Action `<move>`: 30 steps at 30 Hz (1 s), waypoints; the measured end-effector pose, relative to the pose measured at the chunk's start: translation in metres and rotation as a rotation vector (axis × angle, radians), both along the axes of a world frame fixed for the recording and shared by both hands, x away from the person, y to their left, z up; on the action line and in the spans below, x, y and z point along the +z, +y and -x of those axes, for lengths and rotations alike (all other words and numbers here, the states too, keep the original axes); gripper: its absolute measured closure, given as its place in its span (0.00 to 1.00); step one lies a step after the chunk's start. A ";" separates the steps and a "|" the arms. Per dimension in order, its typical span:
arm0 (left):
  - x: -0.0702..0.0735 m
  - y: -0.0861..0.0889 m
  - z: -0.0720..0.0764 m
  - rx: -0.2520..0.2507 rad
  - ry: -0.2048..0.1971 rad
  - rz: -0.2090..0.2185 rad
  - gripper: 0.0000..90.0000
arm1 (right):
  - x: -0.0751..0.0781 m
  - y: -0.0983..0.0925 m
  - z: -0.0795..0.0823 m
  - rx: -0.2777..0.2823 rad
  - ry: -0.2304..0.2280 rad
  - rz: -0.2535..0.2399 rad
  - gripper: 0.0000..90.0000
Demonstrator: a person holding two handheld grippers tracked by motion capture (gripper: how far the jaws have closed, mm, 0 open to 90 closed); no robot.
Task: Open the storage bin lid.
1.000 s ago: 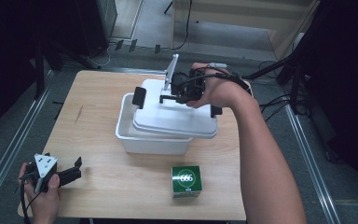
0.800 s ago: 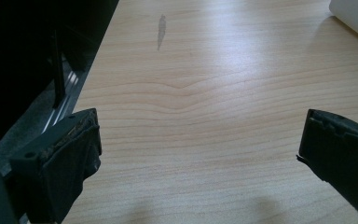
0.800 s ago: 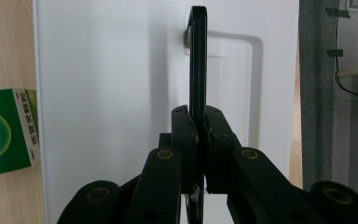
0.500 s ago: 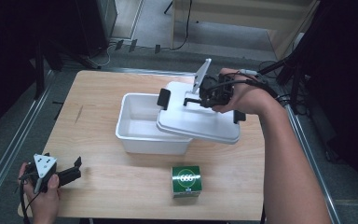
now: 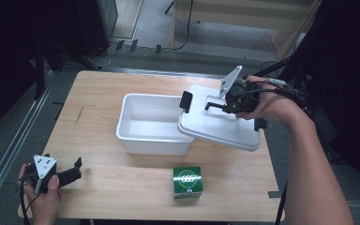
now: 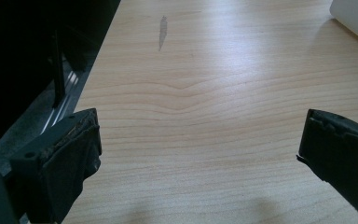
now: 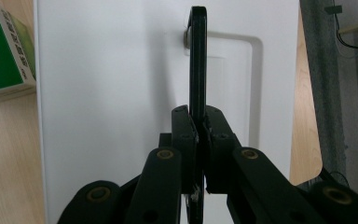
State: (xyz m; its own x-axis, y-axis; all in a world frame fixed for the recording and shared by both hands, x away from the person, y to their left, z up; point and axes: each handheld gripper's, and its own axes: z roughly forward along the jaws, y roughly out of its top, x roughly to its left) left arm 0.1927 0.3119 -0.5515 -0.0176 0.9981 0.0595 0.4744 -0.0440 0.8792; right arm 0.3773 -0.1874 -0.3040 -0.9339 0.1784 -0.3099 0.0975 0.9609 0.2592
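Black fingers (image 7: 186, 135) of right gripper (image 5: 215, 104) pinch handle (image 7: 197, 60) of lid (image 5: 218, 125). Lid hangs tilted, one edge over bin (image 5: 152, 123) rim, rest over table (image 5: 98, 93) at bin's right. Keep pinch firm, level lid, carry clear of bin, set down flat on bare wood, away from green box (image 5: 186, 182). Left gripper (image 5: 68, 172) rests at table's near left corner, fingers (image 6: 70, 154) spread, empty.

**3 cameras, 1 table**

The high view looks forward and down over the whole table (image 5: 122, 197). The left gripper view skims the bare wood closely. The right gripper view peers closely along the lid (image 7: 112, 93), sharing the green box (image 7: 2, 51) with the high view.
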 end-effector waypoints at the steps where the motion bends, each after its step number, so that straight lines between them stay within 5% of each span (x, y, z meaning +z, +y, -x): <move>1: 0.000 0.000 0.000 0.000 0.000 0.000 0.00 | 0.000 -0.003 0.001 -0.005 0.000 0.001 0.95; 30: 0.000 0.002 0.000 0.005 0.006 0.022 0.00 | -0.022 -0.070 0.018 -0.074 0.003 -0.008 0.95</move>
State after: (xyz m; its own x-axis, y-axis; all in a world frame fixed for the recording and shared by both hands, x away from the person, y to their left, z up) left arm 0.1927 0.3141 -0.5514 -0.0228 0.9991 0.0371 0.4800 -0.0217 0.8770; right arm 0.3589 -0.2569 -0.3257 -0.9189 0.2496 -0.3054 0.1691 0.9489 0.2666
